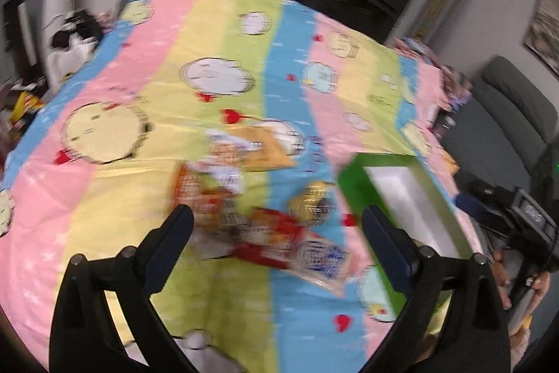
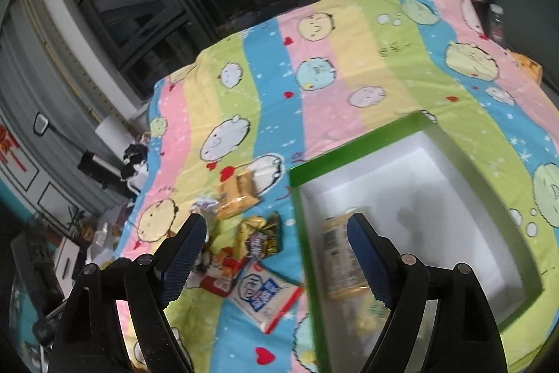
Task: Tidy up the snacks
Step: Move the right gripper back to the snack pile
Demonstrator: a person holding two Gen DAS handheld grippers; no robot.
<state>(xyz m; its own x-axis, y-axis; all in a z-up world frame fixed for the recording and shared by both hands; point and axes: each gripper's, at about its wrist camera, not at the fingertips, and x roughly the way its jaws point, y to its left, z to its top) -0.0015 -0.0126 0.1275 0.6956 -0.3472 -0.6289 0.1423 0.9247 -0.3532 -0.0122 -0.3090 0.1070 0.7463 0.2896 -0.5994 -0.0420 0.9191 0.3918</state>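
Left claw [image 1: 276, 226] spread wide, empty above snack packets [image 1: 279, 233]; right claw [image 2: 276, 233] released, empty, over green box [image 2: 353, 142].

Soft matt printed cotton-like striped bed cover [image 2: 314, 83]; glossy crinkled plastic snack wrappers [image 2: 260, 294]; smooth green cardboard box [image 2: 349, 152] lined with matt white foam; matt black plastic tongs [image 2: 276, 254] with ribbed dark-blue rubbery pads [image 2: 185, 254].

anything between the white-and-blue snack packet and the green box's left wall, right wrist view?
Nothing. In the right wrist view only bare bedspread separates the white-and-blue packet from the green box.
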